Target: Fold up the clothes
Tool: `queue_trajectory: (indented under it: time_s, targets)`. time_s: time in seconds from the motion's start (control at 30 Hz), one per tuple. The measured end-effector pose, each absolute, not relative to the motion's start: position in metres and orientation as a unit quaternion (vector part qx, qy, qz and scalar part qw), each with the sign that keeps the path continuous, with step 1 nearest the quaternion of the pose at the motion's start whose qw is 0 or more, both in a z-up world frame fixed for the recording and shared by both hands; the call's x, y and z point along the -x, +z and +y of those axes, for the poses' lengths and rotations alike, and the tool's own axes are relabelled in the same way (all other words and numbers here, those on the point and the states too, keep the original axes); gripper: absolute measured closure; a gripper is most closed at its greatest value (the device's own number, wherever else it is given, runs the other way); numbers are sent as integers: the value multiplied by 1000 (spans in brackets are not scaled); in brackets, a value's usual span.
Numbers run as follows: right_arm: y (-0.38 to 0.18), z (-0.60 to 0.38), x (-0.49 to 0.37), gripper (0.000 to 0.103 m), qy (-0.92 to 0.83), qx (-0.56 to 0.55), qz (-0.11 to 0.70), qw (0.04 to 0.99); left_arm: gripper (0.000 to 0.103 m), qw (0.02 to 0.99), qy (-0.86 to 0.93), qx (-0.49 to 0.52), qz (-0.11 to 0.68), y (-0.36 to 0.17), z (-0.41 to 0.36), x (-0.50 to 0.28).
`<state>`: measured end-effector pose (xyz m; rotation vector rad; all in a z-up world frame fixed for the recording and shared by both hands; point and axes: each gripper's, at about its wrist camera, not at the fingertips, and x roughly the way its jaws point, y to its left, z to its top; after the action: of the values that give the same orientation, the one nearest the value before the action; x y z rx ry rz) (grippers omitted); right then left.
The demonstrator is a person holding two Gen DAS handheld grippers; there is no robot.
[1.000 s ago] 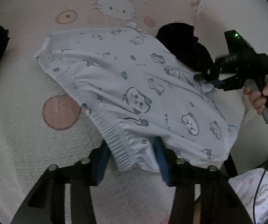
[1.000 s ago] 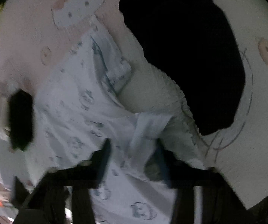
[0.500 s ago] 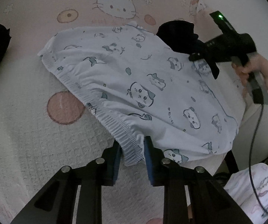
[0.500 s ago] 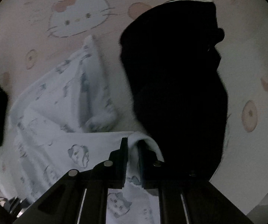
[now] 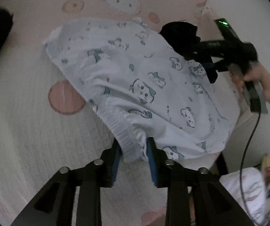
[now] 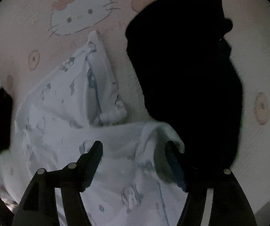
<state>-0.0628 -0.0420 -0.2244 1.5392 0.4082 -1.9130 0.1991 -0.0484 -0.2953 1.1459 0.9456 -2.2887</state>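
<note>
Both grippers opening at a printed garment on a cartoon-cat bed cover.

Left wrist view: no legible writing; the pink bed cover [image 5: 31, 131] carries a cat-face print and round donut motifs. The pale blue garment [image 5: 144, 86], printed with small cartoon animals, lies spread on the cover; its gathered elastic waistband [image 5: 127, 137] sits between the fingers of the left gripper [image 5: 133, 156], whose jaws are opening. A dark garment [image 5: 182, 33] lies beyond it.
Right wrist view: the right gripper [image 6: 133, 156] is released, jaws opening, a folded edge of the pale blue garment [image 6: 63, 116] between them, beside the dark garment [image 6: 187, 75].
</note>
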Motion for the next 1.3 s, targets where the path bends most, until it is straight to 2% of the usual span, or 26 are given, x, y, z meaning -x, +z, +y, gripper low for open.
queue_trajectory:
  time_s: [0.03,0.07,0.1,0.23,0.37,0.47,0.7,0.9,1.17,1.3]
  targets:
    - [-218,-39,57,35,-731,-577,168,324,54,214,-827,-408,323,-290,-45,-200]
    - [-211,-34,52,35,-735,-566,178,328,41,224,-833,-405,303,-284,-42,-201]
    - [-206,-28,48,35,-740,-557,185,329,38,229,-842,-401,278,-277,-37,-201]
    - [-188,0,30,35,-755,-541,190,319,38,227,-866,-415,166,-256,-11,-191]
    - [-176,30,18,31,-766,-542,123,322,38,221,-873,-426,90,-255,8,-182]
    - [-175,44,3,29,-769,-545,77,325,38,210,-872,-437,75,-255,13,-180]
    - [-170,71,-22,29,-772,-551,39,315,38,217,-863,-453,51,-247,17,-183]
    - [-197,104,-31,29,-749,-583,-90,302,38,207,-864,-457,-28,-246,24,-180]
    - [-238,156,-53,29,-685,-595,-280,314,38,149,-838,-465,-244,-255,57,-166]
    - [-248,177,-68,29,-679,-591,-308,309,38,109,-821,-469,-308,-261,77,-164]
